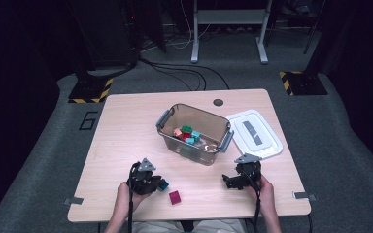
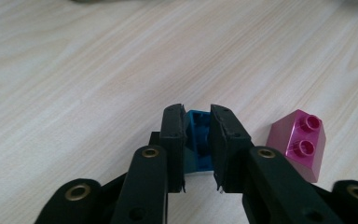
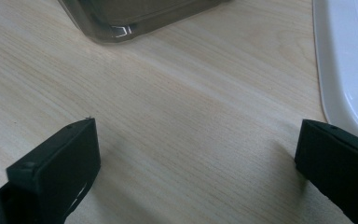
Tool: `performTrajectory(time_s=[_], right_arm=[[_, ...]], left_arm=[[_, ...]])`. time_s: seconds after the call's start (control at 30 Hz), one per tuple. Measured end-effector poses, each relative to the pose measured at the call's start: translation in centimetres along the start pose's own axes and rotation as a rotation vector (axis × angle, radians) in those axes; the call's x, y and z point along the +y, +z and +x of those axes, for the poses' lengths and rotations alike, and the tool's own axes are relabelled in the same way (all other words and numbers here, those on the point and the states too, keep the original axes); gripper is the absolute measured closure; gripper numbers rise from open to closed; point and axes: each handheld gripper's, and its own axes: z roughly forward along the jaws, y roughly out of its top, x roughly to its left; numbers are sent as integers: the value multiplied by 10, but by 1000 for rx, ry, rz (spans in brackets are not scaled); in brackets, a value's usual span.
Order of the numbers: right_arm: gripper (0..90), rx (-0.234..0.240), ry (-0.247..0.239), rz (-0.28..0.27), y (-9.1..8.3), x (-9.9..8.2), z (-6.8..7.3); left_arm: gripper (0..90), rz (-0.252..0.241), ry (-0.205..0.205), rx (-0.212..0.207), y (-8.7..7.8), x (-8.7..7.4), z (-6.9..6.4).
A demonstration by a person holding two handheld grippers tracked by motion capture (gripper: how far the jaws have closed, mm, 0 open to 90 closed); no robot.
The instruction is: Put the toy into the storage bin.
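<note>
My left gripper [image 2: 197, 122] is shut on a blue toy brick [image 2: 198, 140], its pads pressing the brick's two sides low over the table. In the high view the same left gripper [image 1: 159, 183] sits near the table's front left with the teal-blue brick [image 1: 163, 185] at its tip. A magenta sloped brick [image 2: 298, 142] with two studs lies just to its right, also seen as the magenta brick [image 1: 175, 197] near the front edge. My right gripper [image 3: 196, 154] stands open over bare wood; in the high view the right gripper [image 1: 229, 180] rests at the front right.
A clear plastic bin [image 1: 167, 116] with grey handles stands mid-table, holding several coloured bricks. Its white lid [image 1: 269, 141] lies to the right of it. The bin's corner [image 3: 116, 28] and the lid's edge [image 3: 335, 79] show ahead of my right gripper.
</note>
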Motion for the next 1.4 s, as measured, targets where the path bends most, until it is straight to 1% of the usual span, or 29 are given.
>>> performTrajectory(time_s=[0.03,0.1,0.3,0.43,0.53,0.57,0.67,0.73,0.77,0.8,0.83,0.87,1.0,1.1,1.2,1.23,1.27,1.33,1.4], right_arm=[[0,0,0,0,0,0,0],[0,1,-1,0,0,0,0],[0,1,-1,0,0,0,0],[0,1,0,1,0,0,0],[0,1,0,0,0,0,0],[0,1,0,0,0,0,0],[0,0,0,0,0,0,0],[0,0,0,0,0,0,0],[0,1,0,0,0,0,0],[0,0,-1,0,0,0,0],[0,0,1,0,0,0,0],[0,0,-1,0,0,0,0],[0,0,0,0,0,0,0],[0,0,0,0,0,0,0],[0,1,-1,1,0,0,0],[0,1,0,1,0,0,0],[0,0,-1,0,0,0,0],[0,0,-1,0,0,0,0],[0,0,0,0,0,0,0]], left_arm=[[794,4,9,6,-1,1,1],[805,6,9,5,-2,1,1],[809,-8,4,12,-2,1,3],[810,-15,2,11,-6,4,4],[810,-22,13,16,-11,10,5],[810,-16,17,18,-13,12,5],[810,-31,28,33,-18,20,6],[810,-35,32,33,-22,26,6],[810,-40,41,42,-26,31,5],[810,-40,45,42,-27,33,5],[810,-51,48,43,-30,39,6],[810,-51,57,50,-32,42,6],[810,-78,70,68,-41,59,6],[810,-97,85,73,-48,75,7],[810,-112,98,83,-54,93,7],[810,-121,112,86,-57,104,8],[810,-124,112,87,-58,108,8],[810,-134,129,94,-61,123,9],[810,-139,136,97,-62,137,10]])
